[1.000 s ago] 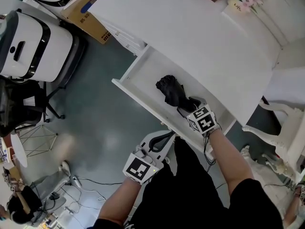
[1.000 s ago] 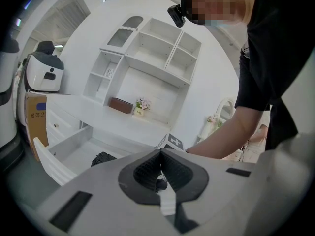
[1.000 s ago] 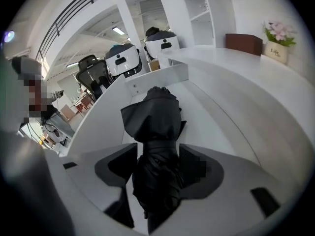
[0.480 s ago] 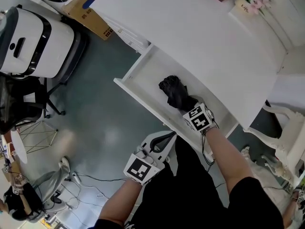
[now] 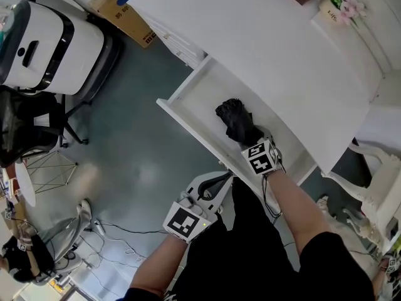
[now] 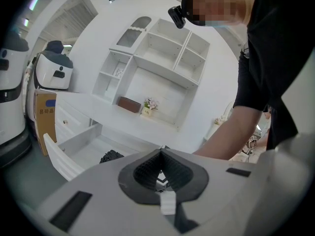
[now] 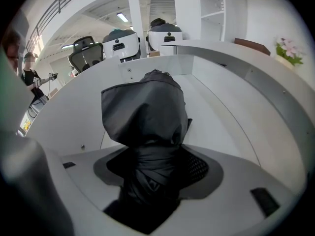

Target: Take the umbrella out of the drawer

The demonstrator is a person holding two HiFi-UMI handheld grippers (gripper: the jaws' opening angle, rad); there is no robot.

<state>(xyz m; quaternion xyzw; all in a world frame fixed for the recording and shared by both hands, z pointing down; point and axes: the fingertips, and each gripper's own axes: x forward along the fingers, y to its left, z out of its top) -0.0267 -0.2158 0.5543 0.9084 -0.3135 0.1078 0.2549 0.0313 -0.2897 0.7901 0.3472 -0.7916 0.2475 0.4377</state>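
A folded black umbrella (image 5: 237,123) lies in the open white drawer (image 5: 185,113) of the desk. My right gripper (image 5: 252,140) reaches down into the drawer over the umbrella's near end. In the right gripper view the umbrella (image 7: 146,116) fills the space between the jaws. Those jaws have just been opening and stand wide around its wrapped lower part, and a ribbed pad (image 7: 199,168) shows apart from it. My left gripper (image 5: 219,182) hangs in front of the drawer, jaws together on nothing. The left gripper view shows the umbrella (image 6: 111,156) small in the drawer.
The white desk top (image 5: 263,49) overhangs the drawer's back. A cardboard box (image 5: 123,6) and a white office chair (image 5: 50,55) stand at the left on the grey floor. A white chair (image 5: 376,187) is at the right. A flower pot (image 5: 341,5) sits on the desk.
My right gripper has moved closer over the umbrella's near end, deeper into the drawer. The left gripper has stayed where it was.
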